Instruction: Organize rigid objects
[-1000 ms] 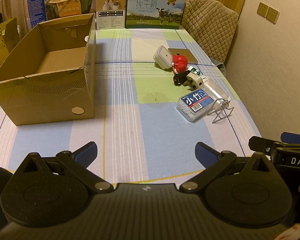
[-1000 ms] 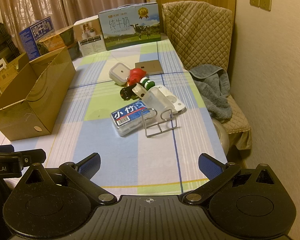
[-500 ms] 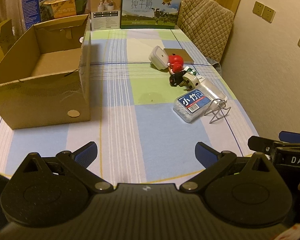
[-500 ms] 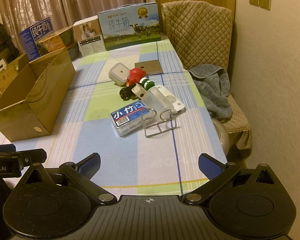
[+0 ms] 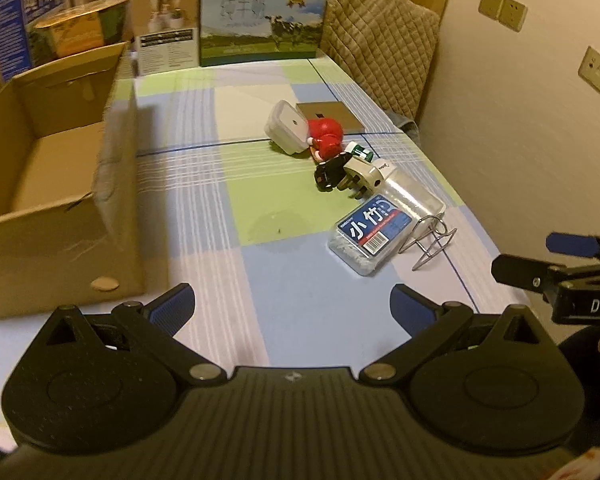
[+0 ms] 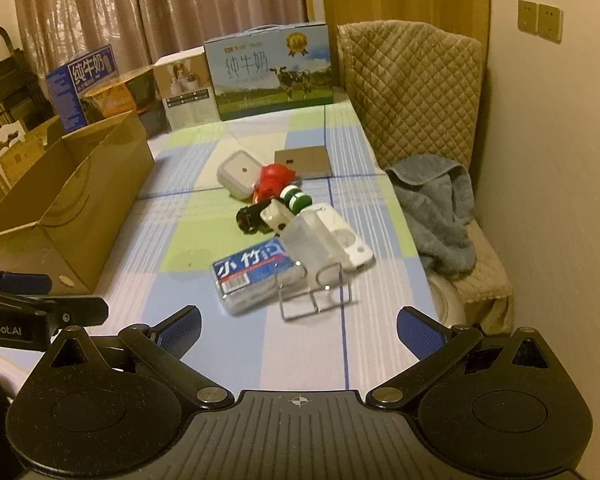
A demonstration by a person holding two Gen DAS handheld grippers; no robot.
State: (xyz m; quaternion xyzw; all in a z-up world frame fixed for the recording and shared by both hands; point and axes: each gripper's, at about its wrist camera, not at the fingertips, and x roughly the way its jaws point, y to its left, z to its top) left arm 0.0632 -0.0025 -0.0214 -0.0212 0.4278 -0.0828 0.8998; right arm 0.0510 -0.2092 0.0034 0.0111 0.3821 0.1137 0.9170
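An open cardboard box point(image 5: 56, 184) point(image 6: 72, 216) stands on the left of the table. A cluster of items lies on the right: a blue-labelled clear box point(image 5: 370, 236) point(image 6: 254, 280), a wire rack point(image 5: 430, 240) point(image 6: 314, 292), a white plug adapter point(image 5: 360, 174), a black toy car point(image 5: 330, 170), a red figure point(image 5: 326, 140) point(image 6: 274, 180), a white square container point(image 5: 288, 126) point(image 6: 238, 170). My left gripper point(image 5: 292, 306) is open and empty above the near table. My right gripper point(image 6: 298, 330) is open and empty, just short of the wire rack.
Milk cartons and boxes point(image 5: 260, 20) line the table's far end. A quilted chair point(image 6: 412, 88) with a grey towel point(image 6: 440, 216) stands along the right edge, next to the wall. A flat brown card point(image 6: 302, 160) lies behind the cluster.
Both grippers have moved forward over the table toward the cluster of items, which looks larger and closer. Both stay open and empty.
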